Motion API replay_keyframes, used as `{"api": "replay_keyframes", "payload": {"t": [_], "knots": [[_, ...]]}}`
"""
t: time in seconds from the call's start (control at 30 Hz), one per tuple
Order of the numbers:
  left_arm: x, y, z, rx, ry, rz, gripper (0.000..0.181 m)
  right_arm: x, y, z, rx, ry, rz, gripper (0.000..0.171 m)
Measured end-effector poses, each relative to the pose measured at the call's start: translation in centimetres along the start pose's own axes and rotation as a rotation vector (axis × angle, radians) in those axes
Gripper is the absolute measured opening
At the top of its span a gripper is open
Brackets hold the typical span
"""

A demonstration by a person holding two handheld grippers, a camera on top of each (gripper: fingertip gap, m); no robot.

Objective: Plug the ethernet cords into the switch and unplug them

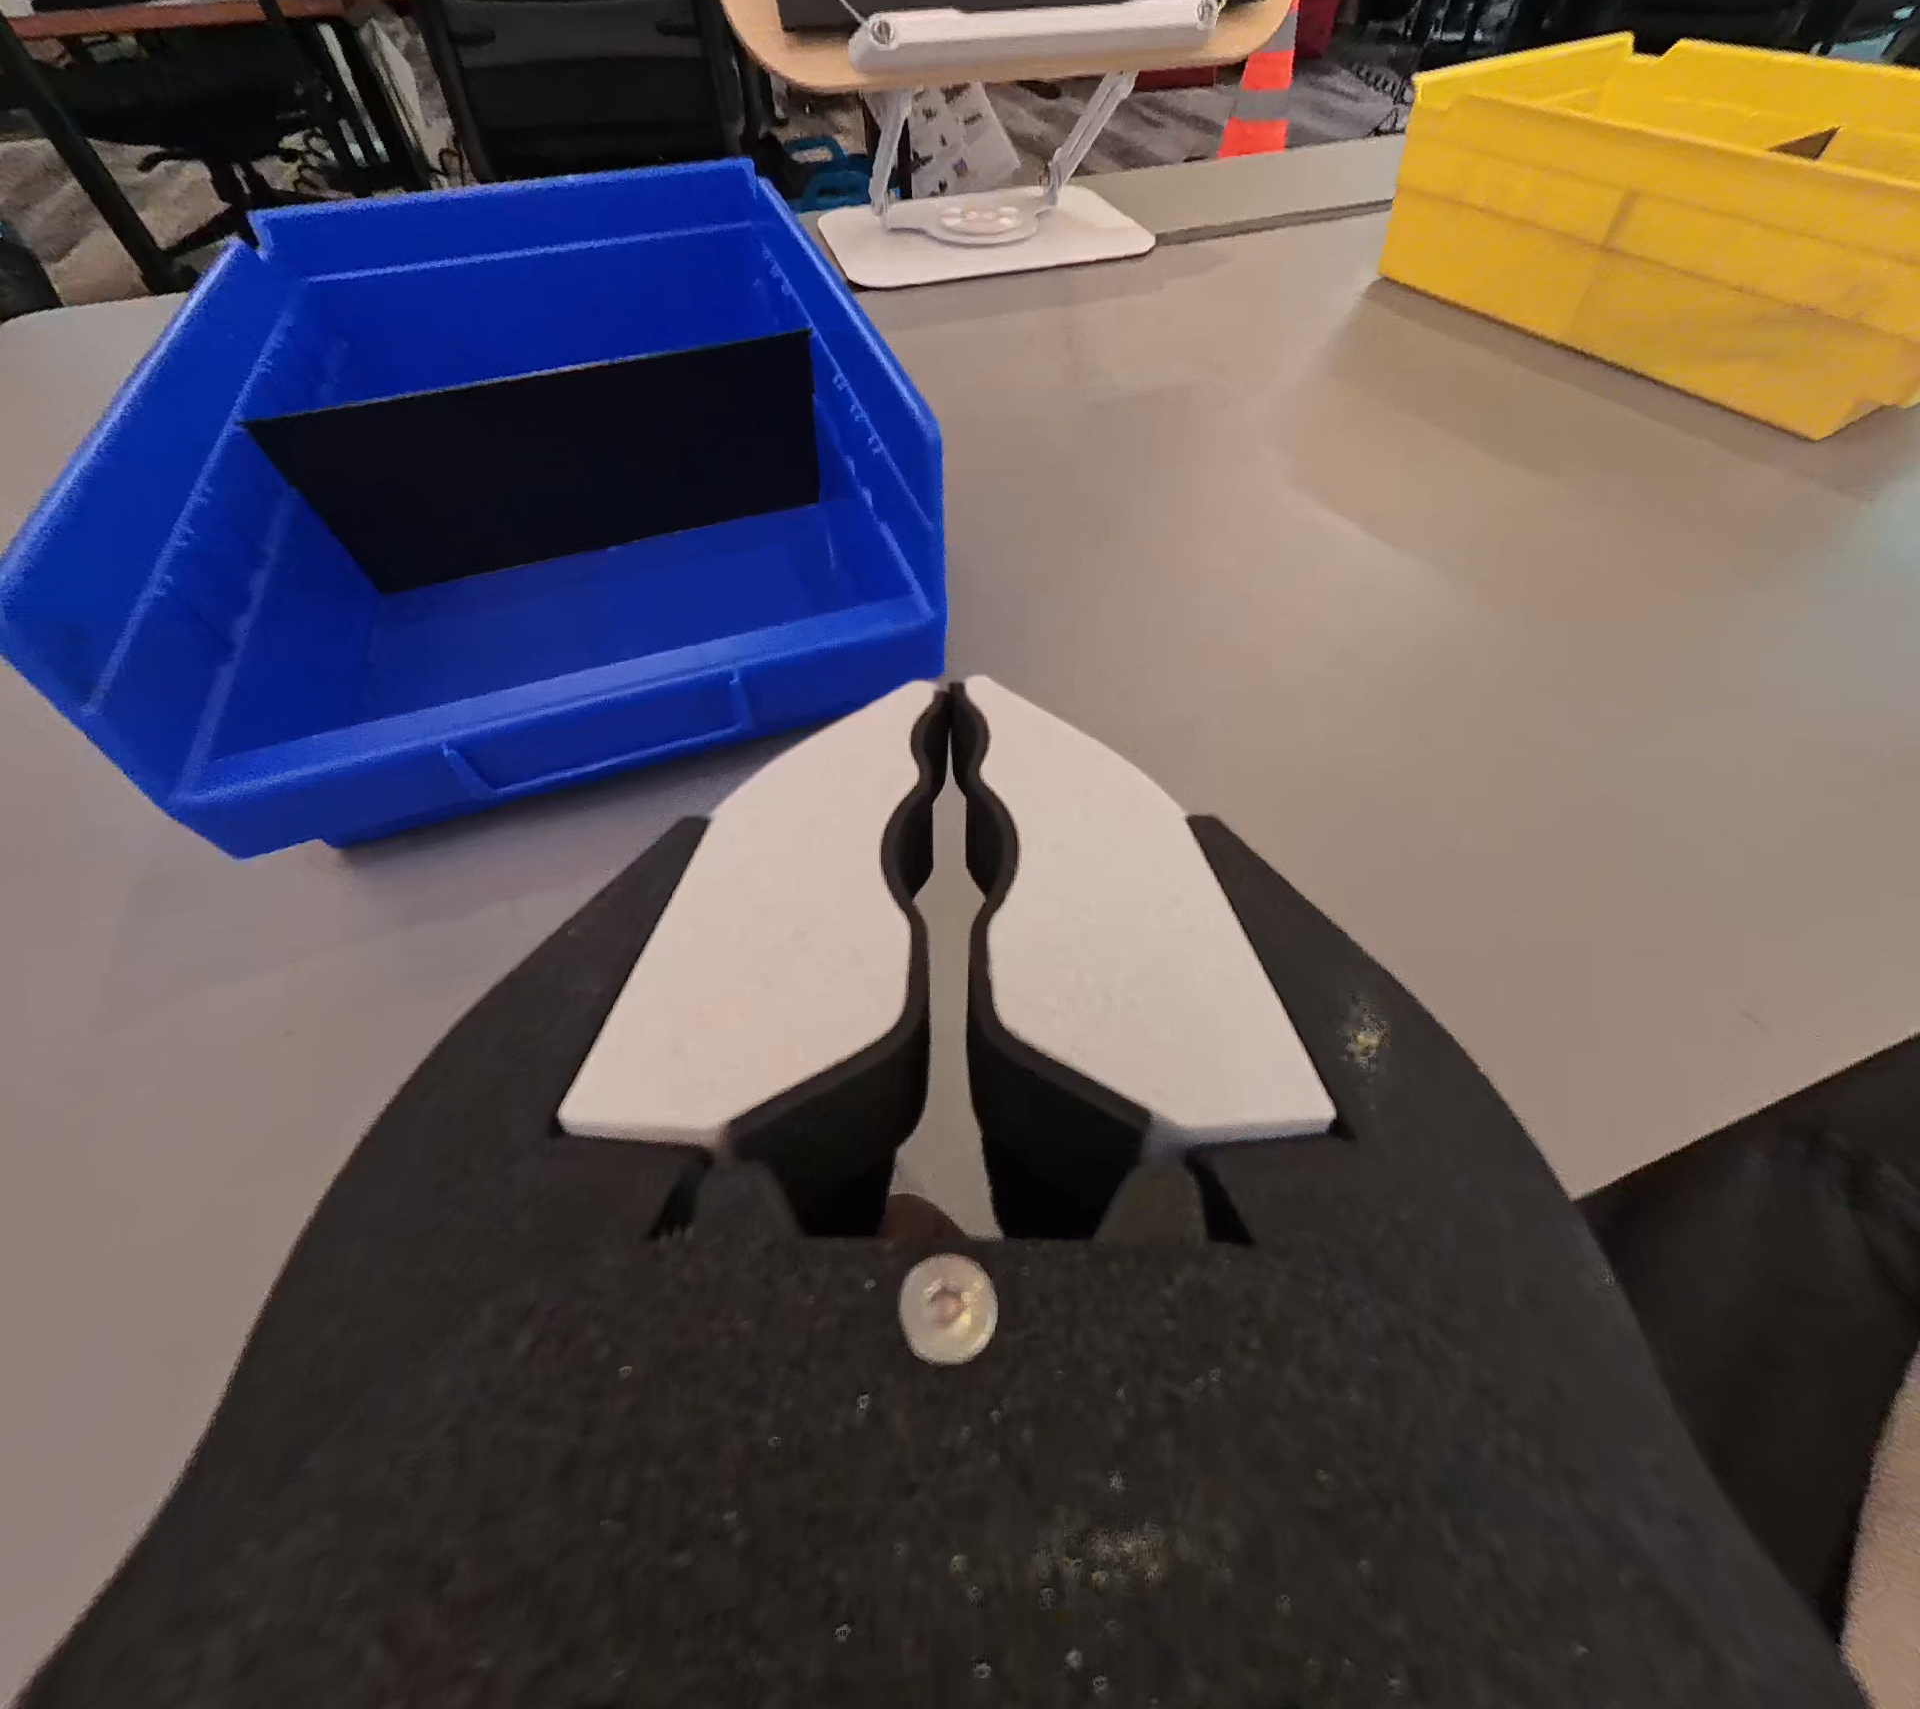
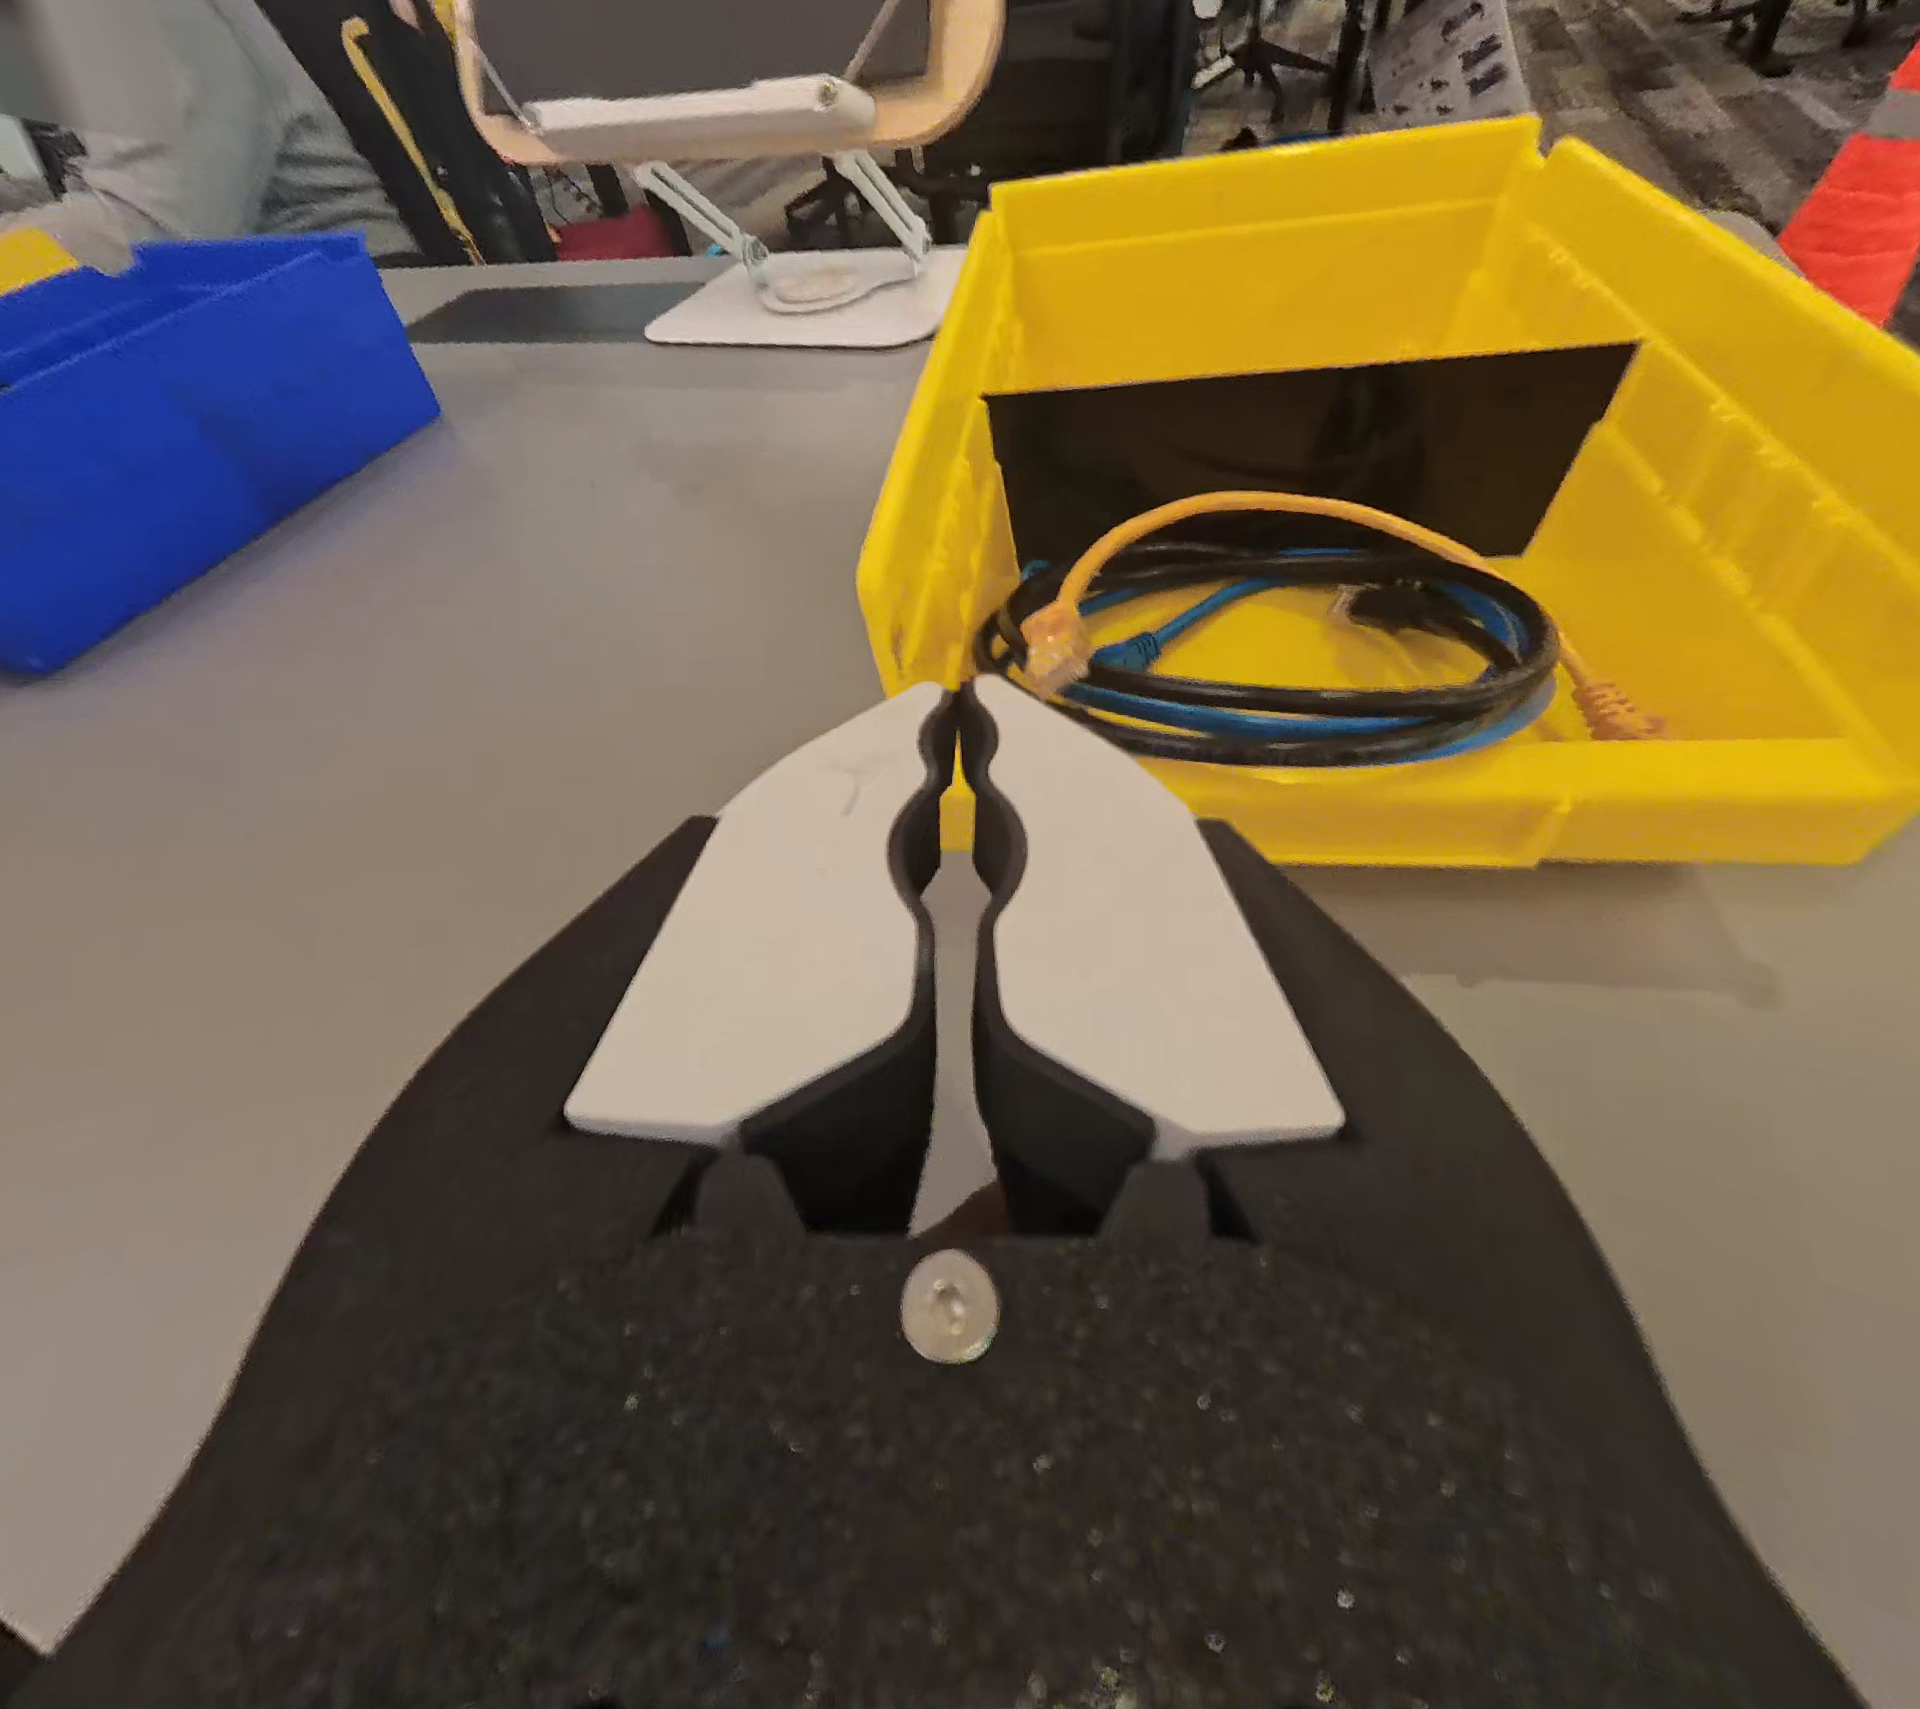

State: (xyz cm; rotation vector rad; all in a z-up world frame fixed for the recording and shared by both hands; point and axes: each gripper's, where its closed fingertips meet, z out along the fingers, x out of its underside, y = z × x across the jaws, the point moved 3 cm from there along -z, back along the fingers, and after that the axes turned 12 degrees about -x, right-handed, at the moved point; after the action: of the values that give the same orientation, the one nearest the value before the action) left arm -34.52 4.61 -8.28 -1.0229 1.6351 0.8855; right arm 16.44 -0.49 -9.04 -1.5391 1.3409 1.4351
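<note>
Coiled ethernet cords, one orange, one blue and one black, lie in the front part of a yellow bin in the right wrist view. No switch shows in either view. My right gripper is shut and empty, its tips just before the bin's front left corner. My left gripper is shut and empty above the grey table, just right of the front of a blue bin that holds only a black divider.
The yellow bin stands at the table's far right, the blue bin at the left. A tablet-like screen on a white stand stands at the table's back edge. A person in grey sits behind. The bare table lies between the bins. The left gripper's tips are roughly 50 cm from the right gripper's.
</note>
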Motion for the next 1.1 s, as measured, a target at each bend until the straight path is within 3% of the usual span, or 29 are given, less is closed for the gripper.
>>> {"api": "replay_keyframes", "payload": {"t": [0.1, 0.17, 0.27, 0.4, 0.53, 0.63, 0.8, 0.97, 1.1], "knots": [[0.4, 0.2, -0.4, -0.011, 0.008, 0.003, 0.000, -0.4, 1.5, 1.2, -0.071, -0.009, -0.043, 0.003], [0.6, 0.5, -0.7, -0.021, 0.013, -0.002, 0.000, 0.2, 2.9, 2.6, -0.115, 0.034, -0.068, 0.015], [1.3, 0.8, -1.0, -0.034, 0.040, -0.006, 0.000, 0.4, 3.5, 4.0, -0.027, 0.063, -0.155, 0.030], [1.8, 0.9, -1.4, -0.050, 0.055, 0.013, 0.000, 0.0, 2.7, 4.8, 0.135, 0.078, -0.212, 0.021], [2.3, 1.3, -2.1, -0.084, 0.062, 0.029, 0.000, -2.0, 2.8, 4.1, 0.209, -0.029, -0.278, 0.036], [2.5, 1.7, -2.8, -0.116, 0.058, 0.015, 0.006, -2.3, 1.4, 3.5, 0.258, -0.042, -0.215, 0.034], [1.9, 1.1, -3.3, -0.129, 0.011, 0.018, 0.019, 0.7, 1.6, 7.3, 0.094, 0.102, -0.039, 0.051], [1.2, -2.9, -2.6, -0.034, 0.038, -0.010, 0.022, 1.1, 6.2, 9.8, -0.029, 0.149, -0.105, 0.055], [-1.3, -10.7, 0.7, 0.098, 0.063, -0.024, 0.048, 0.0, 10.8, 9.9, -0.141, 0.107, -0.147, 0.043]]}}
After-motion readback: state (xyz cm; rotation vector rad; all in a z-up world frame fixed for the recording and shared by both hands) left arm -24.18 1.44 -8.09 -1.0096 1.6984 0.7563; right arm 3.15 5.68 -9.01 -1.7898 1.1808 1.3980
